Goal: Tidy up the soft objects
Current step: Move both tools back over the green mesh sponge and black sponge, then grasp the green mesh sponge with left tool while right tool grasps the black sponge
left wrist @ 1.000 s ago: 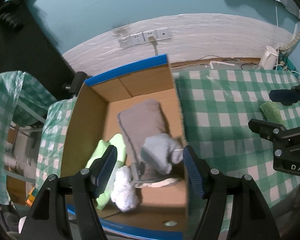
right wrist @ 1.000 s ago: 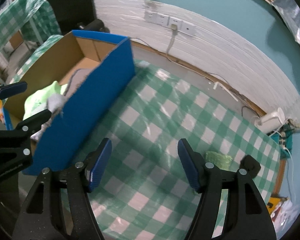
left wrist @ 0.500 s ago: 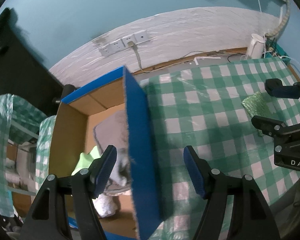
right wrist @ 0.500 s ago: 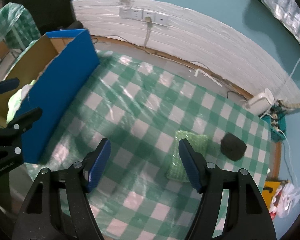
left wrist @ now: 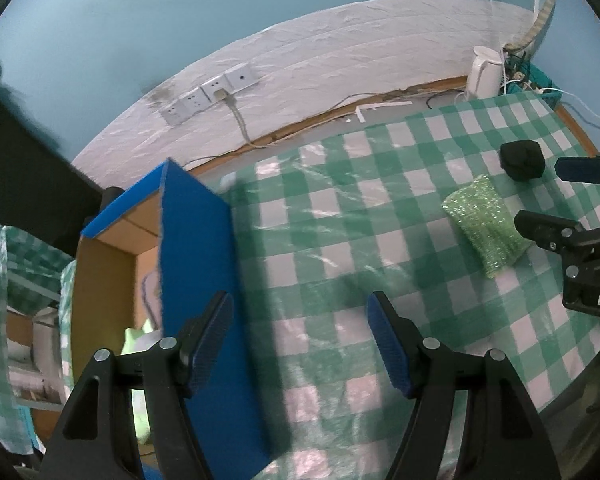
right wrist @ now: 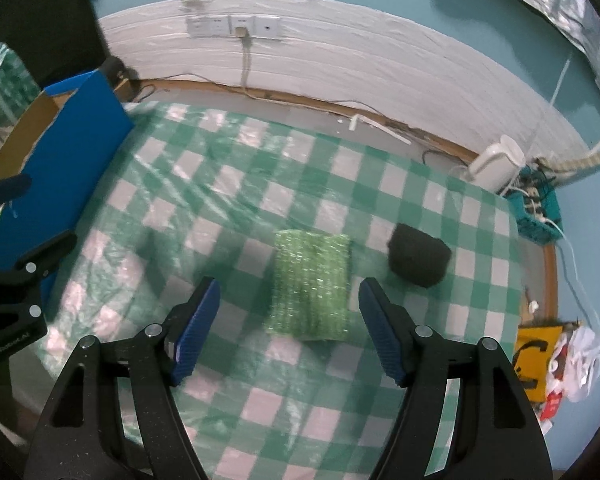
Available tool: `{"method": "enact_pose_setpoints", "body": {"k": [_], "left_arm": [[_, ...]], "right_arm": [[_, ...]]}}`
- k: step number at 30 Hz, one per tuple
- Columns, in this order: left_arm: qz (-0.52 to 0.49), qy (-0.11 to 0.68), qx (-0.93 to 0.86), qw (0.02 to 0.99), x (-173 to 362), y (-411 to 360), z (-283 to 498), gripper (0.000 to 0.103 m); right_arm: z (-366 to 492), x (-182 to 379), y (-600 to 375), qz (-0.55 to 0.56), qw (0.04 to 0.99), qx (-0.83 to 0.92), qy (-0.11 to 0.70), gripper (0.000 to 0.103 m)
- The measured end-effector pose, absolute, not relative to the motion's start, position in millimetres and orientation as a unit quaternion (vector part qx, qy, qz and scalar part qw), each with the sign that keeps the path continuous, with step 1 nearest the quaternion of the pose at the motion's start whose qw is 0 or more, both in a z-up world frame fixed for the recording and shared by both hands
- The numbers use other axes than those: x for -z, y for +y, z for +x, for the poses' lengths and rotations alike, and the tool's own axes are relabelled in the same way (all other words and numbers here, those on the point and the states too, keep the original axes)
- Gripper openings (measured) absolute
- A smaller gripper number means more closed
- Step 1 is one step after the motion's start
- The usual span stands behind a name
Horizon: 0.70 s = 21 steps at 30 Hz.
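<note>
Soft objects left on the checked tablecloth (right wrist: 228,184): green scrubber pad (right wrist: 310,284), black puff (right wrist: 418,256) at its 2 o'clock; both hands swung off the blue box (right wrist: 66,160) since a second ago, right gripper (right wrist: 290,324) now pitched steeply down, wide and empty, framing the pad, likely next pick; left gripper (left wrist: 300,344) likewise wide, empty.

I see a table (right wrist: 228,200) under a green-and-white checked cloth. On it, near the right side, lies a green sponge (right wrist: 311,282), and just right of it, apart, a black sponge (right wrist: 418,255). A blue box (right wrist: 66,168) stands at the left edge.
</note>
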<state>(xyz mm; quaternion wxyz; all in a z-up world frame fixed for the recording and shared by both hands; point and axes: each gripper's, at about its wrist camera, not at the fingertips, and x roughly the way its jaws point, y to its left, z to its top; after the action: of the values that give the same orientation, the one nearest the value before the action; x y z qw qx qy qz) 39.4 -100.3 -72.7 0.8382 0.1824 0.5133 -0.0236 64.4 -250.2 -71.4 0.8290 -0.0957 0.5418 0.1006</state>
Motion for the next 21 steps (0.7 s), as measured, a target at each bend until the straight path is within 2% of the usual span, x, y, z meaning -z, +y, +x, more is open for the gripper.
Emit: {"method": "enact_pose_setpoints", "body": {"k": [21], "left_arm": [[0.181, 0.546, 0.070, 0.815, 112.0, -183.1, 100.4, 0.073]], "right_arm": [[124.0, 115.1, -345.1, -0.064, 0.794, -0.050, 0.603, 0.074]]}}
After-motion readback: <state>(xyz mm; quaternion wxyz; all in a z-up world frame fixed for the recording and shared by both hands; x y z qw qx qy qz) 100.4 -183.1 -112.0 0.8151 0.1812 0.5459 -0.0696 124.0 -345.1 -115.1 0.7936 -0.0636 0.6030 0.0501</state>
